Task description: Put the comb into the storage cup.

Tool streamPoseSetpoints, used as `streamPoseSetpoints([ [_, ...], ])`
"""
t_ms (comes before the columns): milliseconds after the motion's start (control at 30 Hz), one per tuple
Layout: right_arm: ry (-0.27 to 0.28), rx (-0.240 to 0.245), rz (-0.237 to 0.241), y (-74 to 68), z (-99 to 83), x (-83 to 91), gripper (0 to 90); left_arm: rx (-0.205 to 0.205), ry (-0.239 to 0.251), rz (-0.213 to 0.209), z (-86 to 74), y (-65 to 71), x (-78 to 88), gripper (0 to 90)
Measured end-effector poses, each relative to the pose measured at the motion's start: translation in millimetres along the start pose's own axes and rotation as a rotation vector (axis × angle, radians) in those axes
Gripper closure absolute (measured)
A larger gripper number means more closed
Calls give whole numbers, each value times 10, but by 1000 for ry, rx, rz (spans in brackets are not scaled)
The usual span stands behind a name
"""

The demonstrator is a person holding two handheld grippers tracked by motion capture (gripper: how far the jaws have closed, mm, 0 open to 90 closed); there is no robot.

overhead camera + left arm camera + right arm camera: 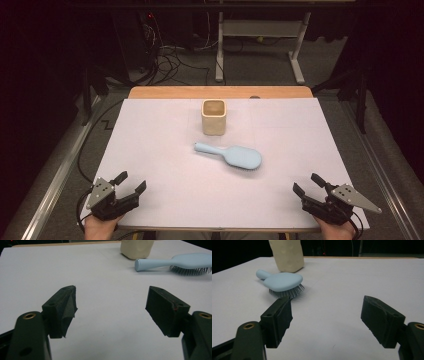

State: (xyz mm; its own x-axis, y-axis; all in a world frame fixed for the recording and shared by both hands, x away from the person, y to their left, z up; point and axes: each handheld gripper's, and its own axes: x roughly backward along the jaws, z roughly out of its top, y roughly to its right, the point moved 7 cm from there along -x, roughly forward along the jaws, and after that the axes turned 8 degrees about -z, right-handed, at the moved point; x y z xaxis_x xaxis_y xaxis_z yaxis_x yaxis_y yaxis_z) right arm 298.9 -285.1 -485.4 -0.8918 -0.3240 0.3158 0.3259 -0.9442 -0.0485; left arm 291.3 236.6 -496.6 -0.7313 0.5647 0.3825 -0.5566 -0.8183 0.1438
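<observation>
1. Your left gripper has its jaws spread, holding nothing.
2. Your right gripper likewise.
3. The brush lies bristles-down ahead between them, a cup just beyond it.

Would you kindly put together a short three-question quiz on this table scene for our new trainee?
1. True or false: the hairbrush lies with its bristles facing up.
2. Multiple choice: the cup stands where, seen from the person's side? A) beyond the hairbrush B) nearer than the hairbrush C) inside the left gripper
3. Fill in: both the left gripper and the right gripper are ____ and hold nothing.

Key
1. False: the bristles face down onto the table, as the right gripper view shows.
2. A
3. open
</observation>
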Motion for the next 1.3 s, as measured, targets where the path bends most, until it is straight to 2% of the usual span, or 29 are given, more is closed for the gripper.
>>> streamPoseSetpoints([
  [200, 6, -1, -11, 10, 7, 10, 251, 0, 1, 1, 0, -2, 1, 252],
  [600, 8, -2, -2, 0, 13, 7, 252, 1, 3, 0, 1, -5, 6, 250],
  [967, 27, 14, -8, -12, 38, 17, 256, 20, 12, 8, 3, -45, 23, 253],
  [1100, 42, 21, -12, -17, 58, 30, 262, 5, 7, 5, 0, -21, 15, 253],
  [1300, 50, 17, -10, -28, 75, 28, 265, 7, 3, 4, 1, -26, 14, 252],
])
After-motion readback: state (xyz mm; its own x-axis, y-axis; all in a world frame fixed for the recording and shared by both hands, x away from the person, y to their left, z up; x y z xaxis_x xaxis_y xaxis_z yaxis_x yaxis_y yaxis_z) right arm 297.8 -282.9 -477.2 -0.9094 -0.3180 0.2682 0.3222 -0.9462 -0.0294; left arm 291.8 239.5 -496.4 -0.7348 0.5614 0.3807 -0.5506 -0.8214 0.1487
